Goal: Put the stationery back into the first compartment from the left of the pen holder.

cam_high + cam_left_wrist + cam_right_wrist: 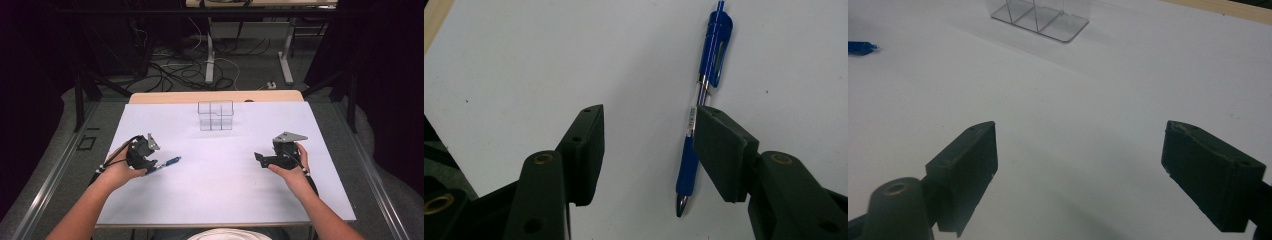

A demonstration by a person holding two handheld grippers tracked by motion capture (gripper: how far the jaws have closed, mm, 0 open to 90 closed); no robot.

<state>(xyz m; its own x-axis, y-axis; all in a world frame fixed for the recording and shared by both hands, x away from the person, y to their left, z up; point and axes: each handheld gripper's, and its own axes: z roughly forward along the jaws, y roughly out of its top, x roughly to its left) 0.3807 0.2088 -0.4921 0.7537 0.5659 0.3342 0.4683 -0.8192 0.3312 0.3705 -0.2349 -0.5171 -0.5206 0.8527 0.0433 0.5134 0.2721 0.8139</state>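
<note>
The blue pen (700, 107) lies flat on the white table (215, 190), in front of the clear box (215, 115); the left claw (649, 145) straddles it half open, one pad touching, ready to pinch; the right claw (1078, 170) waits wide open, holding nothing.

we see a white bench (225, 200) with a wooden far edge, grey floor (250, 70) beyond strewn with black cables (170, 70), white table legs (210, 60), and dark curtains (30, 75) either side.
</note>
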